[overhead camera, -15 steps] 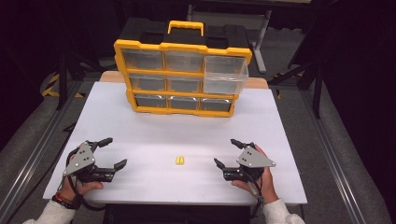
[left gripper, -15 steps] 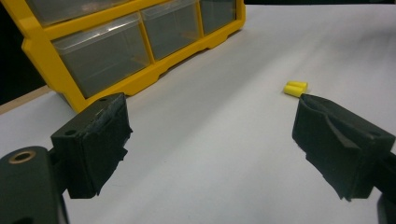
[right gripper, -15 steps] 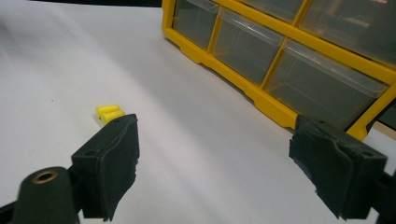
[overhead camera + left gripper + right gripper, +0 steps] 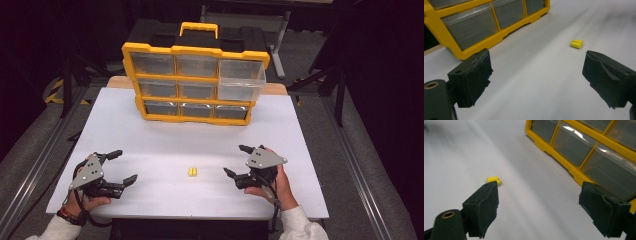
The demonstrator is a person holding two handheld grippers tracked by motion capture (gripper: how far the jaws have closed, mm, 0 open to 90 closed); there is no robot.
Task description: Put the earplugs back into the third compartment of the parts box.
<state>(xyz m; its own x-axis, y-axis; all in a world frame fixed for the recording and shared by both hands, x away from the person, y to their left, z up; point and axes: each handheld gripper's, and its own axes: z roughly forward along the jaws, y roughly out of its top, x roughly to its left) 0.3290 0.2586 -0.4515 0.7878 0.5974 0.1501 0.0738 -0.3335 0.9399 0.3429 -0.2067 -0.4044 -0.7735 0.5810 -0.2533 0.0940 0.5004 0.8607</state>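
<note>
Right tool (image 4: 241,160) near counter's front edge, right side, jaws spread, nothing between them. Left tool (image 4: 121,166) near front-left corner, likewise spread and empty. Yellow earplug pair (image 4: 193,171) lies between them, near front edge, long axis roughly left-right along that edge. Yellow drawer organizer (image 4: 195,82) at back edge.

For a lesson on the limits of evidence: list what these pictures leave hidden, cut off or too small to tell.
- Small yellow pieces, high view: too small to identify.
- Yellow plastic drawer cabinet, left gripper view: cut off by the frame's top edge.
- Cabinet's clear drawers: contents hidden behind glare.
- Black case behind: blocked by the cabinet.
</note>
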